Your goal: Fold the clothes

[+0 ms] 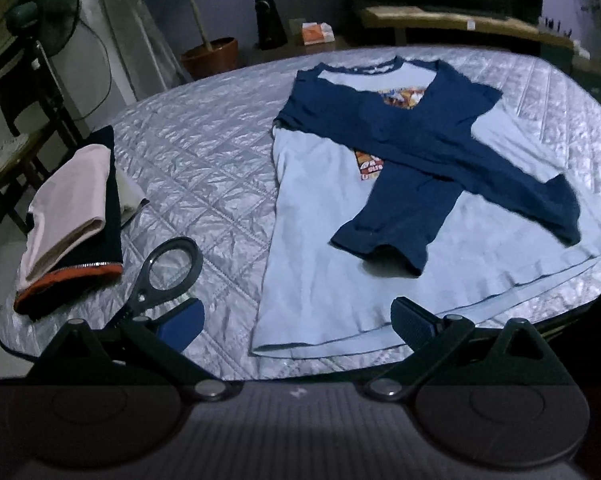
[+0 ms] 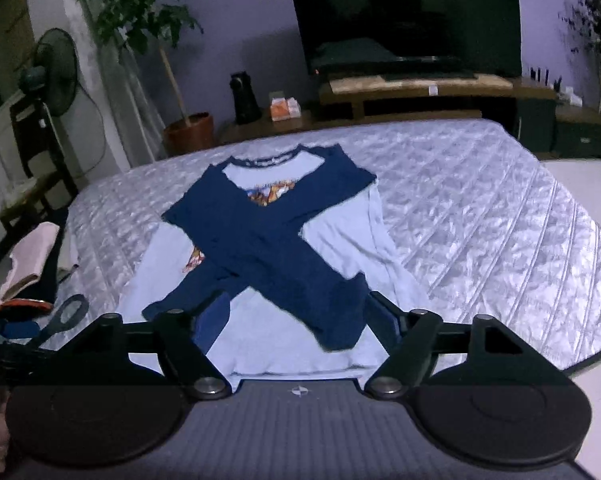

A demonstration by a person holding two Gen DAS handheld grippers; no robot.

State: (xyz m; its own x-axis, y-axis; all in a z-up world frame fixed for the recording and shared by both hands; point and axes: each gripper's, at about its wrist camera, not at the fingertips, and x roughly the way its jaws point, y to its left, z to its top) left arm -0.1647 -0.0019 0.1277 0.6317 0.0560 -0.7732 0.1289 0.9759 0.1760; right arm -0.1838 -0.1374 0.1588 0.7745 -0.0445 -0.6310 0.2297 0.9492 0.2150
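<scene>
Blue raglan shirt (image 2: 268,248), two crossed sleeves, one folded stack (image 1: 72,216)

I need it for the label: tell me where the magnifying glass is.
In the left wrist view, the magnifying glass lies on the quilted bedcover, between the folded clothes pile and the shirt.

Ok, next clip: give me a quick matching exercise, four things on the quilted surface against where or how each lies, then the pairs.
Things:
1. navy sleeves
2. folded pile
3. shirt hem
4. left claw

Descriptions:
A. open, nothing between its fingers
B. crossed in an X over the shirt's pale body
C. stacked at the left edge of the quilted cover
D. nearest the cameras, lying flat

Pairs: 1-B, 2-C, 3-D, 4-A
</scene>
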